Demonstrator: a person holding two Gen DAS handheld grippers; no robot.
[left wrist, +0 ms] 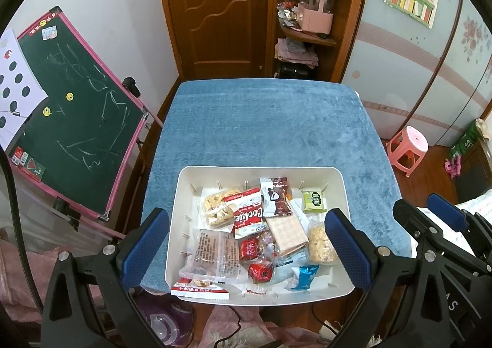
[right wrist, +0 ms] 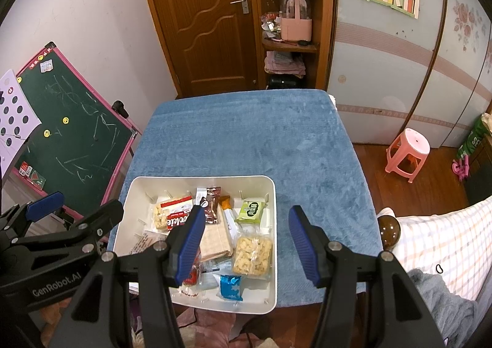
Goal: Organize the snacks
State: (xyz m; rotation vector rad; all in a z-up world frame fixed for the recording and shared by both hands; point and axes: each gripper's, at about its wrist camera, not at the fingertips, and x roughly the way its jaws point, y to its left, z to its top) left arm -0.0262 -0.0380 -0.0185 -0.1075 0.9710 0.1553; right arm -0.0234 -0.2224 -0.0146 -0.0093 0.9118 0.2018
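Left black two-finger gripper w/ blue ribbed pads: jaws spread wide, nothing between them, pointing fwd and down. Right black two-finger gripper w/ blue ribbed pads: also spread wide, holding nothing, same tilt. The two sit side by side, close, not touching; each shows in the other's view.

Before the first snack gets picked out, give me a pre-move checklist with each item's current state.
1. Left gripper open and holding nothing: ok.
2. Right gripper open and holding nothing: ok.
3. White bin fully on the blue cloth: not ok, its near edge overhangs.
4. Bare cloth beyond the bin for laying snacks out: ok.
5. Green packet lying free on top: ok.
6. Snacks sorted: not ok, piled together.
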